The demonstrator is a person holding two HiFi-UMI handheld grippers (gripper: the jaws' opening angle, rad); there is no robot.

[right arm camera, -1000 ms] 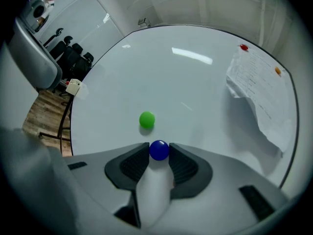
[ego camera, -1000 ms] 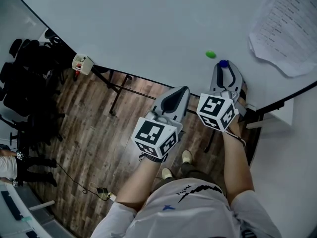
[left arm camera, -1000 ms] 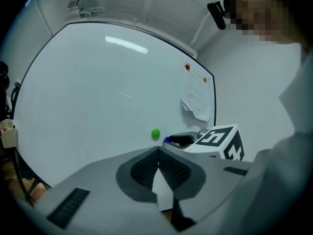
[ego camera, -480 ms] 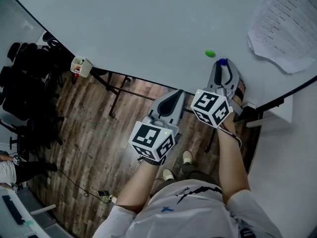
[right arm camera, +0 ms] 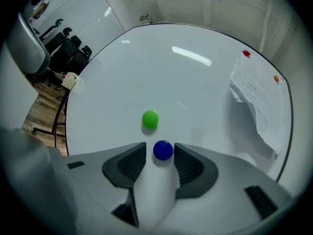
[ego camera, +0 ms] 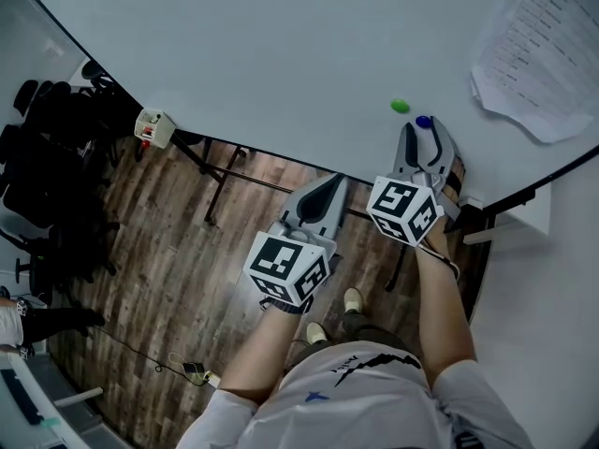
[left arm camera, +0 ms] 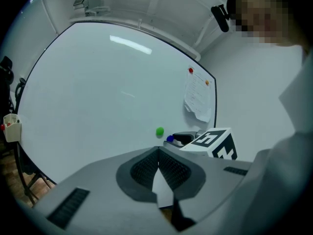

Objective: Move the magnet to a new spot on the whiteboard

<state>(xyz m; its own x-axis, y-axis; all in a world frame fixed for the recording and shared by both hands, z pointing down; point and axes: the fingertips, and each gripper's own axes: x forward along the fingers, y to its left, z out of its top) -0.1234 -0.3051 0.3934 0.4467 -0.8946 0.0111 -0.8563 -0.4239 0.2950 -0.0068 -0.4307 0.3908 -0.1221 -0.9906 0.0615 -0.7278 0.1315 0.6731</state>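
Note:
A blue ball-shaped magnet (right arm camera: 163, 150) sits on the whiteboard (ego camera: 281, 54), just below and right of a green magnet (right arm camera: 150, 119). My right gripper (right arm camera: 160, 152) points at the board with its jaws opening. The blue magnet lies between the pads with a small gap on each side. In the head view the blue magnet (ego camera: 424, 122) shows at the right gripper's (ego camera: 423, 131) tips, with the green magnet (ego camera: 400, 106) beside it. My left gripper (ego camera: 328, 187) hangs shut and holds nothing, off the board's lower edge; its own view shows the left gripper (left arm camera: 158, 156) with jaws together.
Stapled paper sheets (ego camera: 543, 54) hang on the board at the right, held by a red magnet (right arm camera: 246, 53). A small marker holder (ego camera: 154, 126) sits at the board's lower left corner. Black chairs (ego camera: 47, 157) stand on the wooden floor at left.
The right gripper's jaws have spread apart and let go of the blue magnet, which stays on the board. The left gripper has drifted slightly down and left.

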